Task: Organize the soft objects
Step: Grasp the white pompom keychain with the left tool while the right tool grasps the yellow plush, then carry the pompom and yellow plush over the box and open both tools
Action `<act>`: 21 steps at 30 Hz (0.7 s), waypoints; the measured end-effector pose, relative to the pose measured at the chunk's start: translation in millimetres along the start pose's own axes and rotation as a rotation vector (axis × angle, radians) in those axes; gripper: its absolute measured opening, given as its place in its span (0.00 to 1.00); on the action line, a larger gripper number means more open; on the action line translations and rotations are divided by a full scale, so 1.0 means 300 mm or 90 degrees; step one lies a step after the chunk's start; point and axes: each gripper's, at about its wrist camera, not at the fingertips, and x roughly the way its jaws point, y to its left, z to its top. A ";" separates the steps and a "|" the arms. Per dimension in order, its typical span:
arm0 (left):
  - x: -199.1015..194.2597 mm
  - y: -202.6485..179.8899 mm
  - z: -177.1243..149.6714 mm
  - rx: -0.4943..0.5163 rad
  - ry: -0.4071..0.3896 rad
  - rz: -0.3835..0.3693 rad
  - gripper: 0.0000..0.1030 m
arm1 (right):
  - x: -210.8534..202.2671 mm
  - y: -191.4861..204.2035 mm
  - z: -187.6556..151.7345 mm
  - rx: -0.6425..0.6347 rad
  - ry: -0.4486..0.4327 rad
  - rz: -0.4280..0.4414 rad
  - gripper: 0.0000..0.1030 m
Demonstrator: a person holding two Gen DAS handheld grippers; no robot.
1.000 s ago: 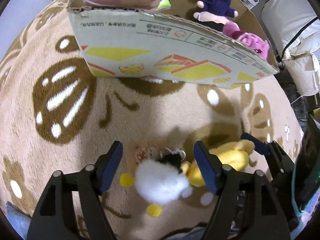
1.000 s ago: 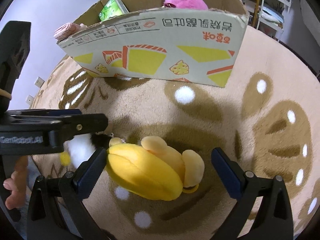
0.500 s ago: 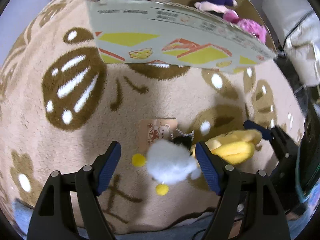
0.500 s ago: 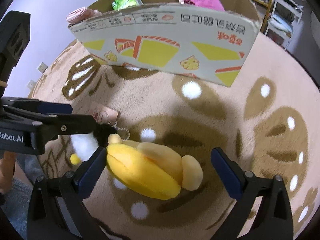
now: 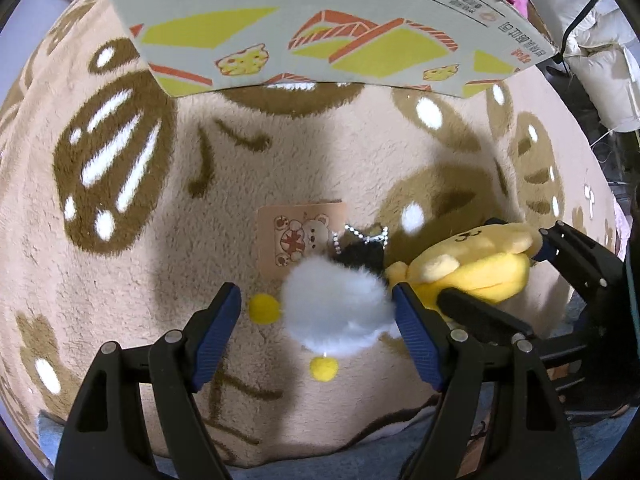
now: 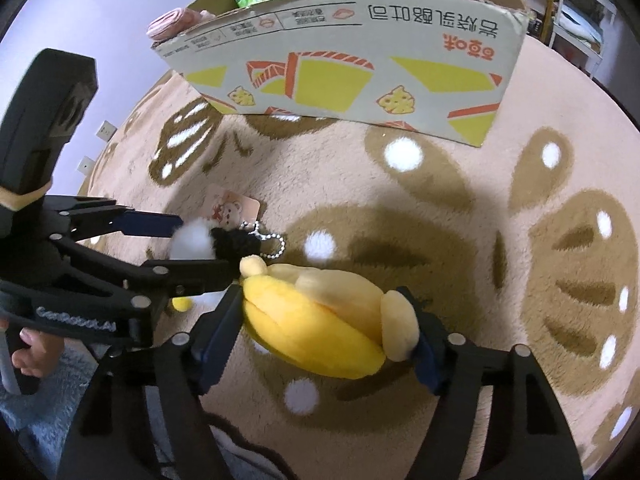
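While the right gripper [image 6: 326,330] clamps the yellow plush toy [image 6: 320,320] between its blue pads, the toy's long axis runs from ten o'clock to four o'clock in the right wrist view, its rounded ear end at four. Just beside it at ten o'clock, the left gripper [image 5: 318,312] stands wide around a white fluffy keychain [image 5: 334,314] lying on the rug [image 5: 240,184], right pad touching the fluff. At twelve o'clock stands the cardboard box [image 6: 352,64].
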 end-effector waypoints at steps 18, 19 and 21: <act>0.113 -0.142 -0.003 0.089 -0.001 0.100 0.50 | -0.089 -0.057 0.023 0.042 -0.062 -0.035 0.64; 0.113 -0.145 -0.005 0.090 -0.003 0.108 0.45 | -0.093 -0.061 0.025 0.045 -0.067 -0.039 0.64; 0.112 -0.144 -0.011 0.086 -0.010 0.115 0.38 | -0.104 -0.068 0.028 0.053 -0.077 -0.044 0.64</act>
